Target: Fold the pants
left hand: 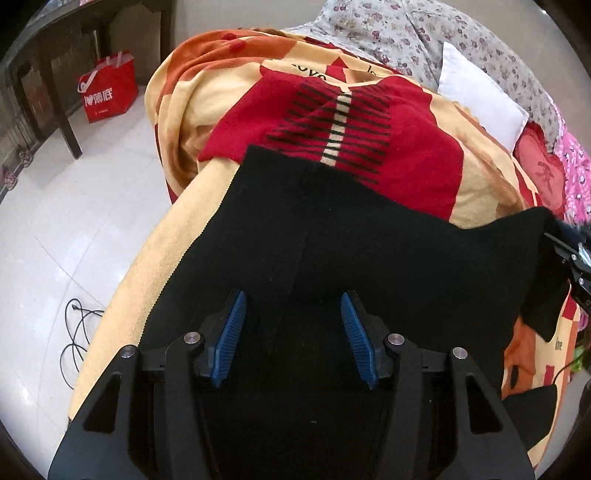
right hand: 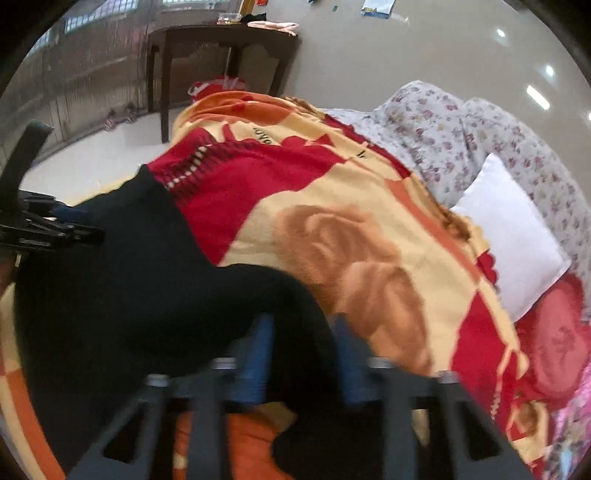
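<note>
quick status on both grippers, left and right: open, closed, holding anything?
Left gripper: open, blue pads apart over the black pants, gripping nothing.
Right gripper: fabric of the pants runs between its fingers, but the view is blurred; grip cannot be told.

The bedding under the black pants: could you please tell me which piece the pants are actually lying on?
The pants lie on the orange-and-red printed blanket. The grey floral quilt and plain white pillow sit farther back, clear of them.
</note>
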Demonstrator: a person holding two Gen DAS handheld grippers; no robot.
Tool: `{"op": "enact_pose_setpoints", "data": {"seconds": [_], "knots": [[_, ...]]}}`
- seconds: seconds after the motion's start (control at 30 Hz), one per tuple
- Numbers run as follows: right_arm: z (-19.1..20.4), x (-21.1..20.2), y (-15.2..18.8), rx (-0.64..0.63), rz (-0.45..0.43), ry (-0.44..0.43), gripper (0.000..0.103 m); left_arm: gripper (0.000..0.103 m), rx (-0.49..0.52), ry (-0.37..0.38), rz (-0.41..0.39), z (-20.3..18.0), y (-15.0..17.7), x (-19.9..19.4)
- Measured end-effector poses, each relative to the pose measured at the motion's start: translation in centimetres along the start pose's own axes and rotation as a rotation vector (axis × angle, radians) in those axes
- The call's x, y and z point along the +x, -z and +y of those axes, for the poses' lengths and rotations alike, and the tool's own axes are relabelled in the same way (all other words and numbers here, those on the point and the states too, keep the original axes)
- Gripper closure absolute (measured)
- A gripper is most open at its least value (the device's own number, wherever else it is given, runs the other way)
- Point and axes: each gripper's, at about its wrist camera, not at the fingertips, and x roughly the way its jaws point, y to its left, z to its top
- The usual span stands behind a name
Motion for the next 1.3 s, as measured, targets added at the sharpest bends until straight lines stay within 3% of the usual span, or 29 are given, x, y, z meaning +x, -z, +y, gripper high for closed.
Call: {"op": "enact_pose_setpoints", "data": {"seconds": [0.07,0.3,0.43,0.53,0.57,0.63,0.67,0.7,0.77,0.9,1.07,1.13,1.17,1.23,1.3], "knots": [[1.3,-1.4,1.2,0.006,-0.043,-0.011,0.096,0.05,-0.003,0.002,0.001,0.0,0.0,-0.1],[6.6,-11.4,8.6,0.091,-0.165,-0.172,0.098,0.05,-0.117,0.06,-0.054,3.3,1.9,-4.1],[11.1,-11.4,15.4,0.173,-0.079,-0.286,0.098,0.05,-0.196,0.1,-0.125,6.0,4.6,-7.6],[13.1,-8.9,17.8,0.214,0.034,-0.32,0.098,0.048,-0.23,0.124,-0.136,7.4,5.9,-9.1],[13.5,-8.9,17.8,0.233,0.027,-0.305,0.097,0.043,-0.233,0.129,-0.134,7.5,6.2,-9.4],[13.8,-10.0,17.0,0.259,-0.041,-0.324,0.093,0.036,-0.222,0.131,-0.135,7.5,6.6,-9.8],[14.1,-10.7,15.9,0.258,-0.084,-0.357,0.085,0.036,-0.219,0.129,-0.135,7.4,6.7,-9.9],[14.4,-11.2,14.8,0.249,-0.109,-0.366,0.069,0.036,-0.21,0.126,-0.132,7.3,6.7,-9.9],[15.0,-11.5,12.0,0.242,-0.17,-0.353,0.055,0.036,-0.191,0.129,-0.119,6.8,6.5,-9.4],[14.5,-8.2,6.7,0.306,-0.191,-0.339,0.055,0.036,-0.133,0.102,-0.071,5.6,5.9,-7.2],[13.1,1.7,1.8,0.435,-0.065,-0.383,0.055,0.036,-0.116,0.042,-0.019,6.0,4.8,-3.6],[12.4,3.3,1.7,0.534,-0.07,-0.476,0.076,0.036,-0.128,0.018,-0.029,7.0,4.1,-3.5],[12.4,3.1,1.6,0.558,-0.086,-0.503,0.081,0.036,-0.145,0.053,-0.015,7.8,3.9,-3.7],[14.1,0.7,0.9,0.46,-0.146,-0.492,0.086,0.036,-0.185,0.097,-0.026,9.2,3.7,-4.7],[16.6,-1.8,0.6,0.368,-0.191,-0.512,0.086,0.036,-0.191,0.024,-0.081,10.5,3.7,-6.5]]}}
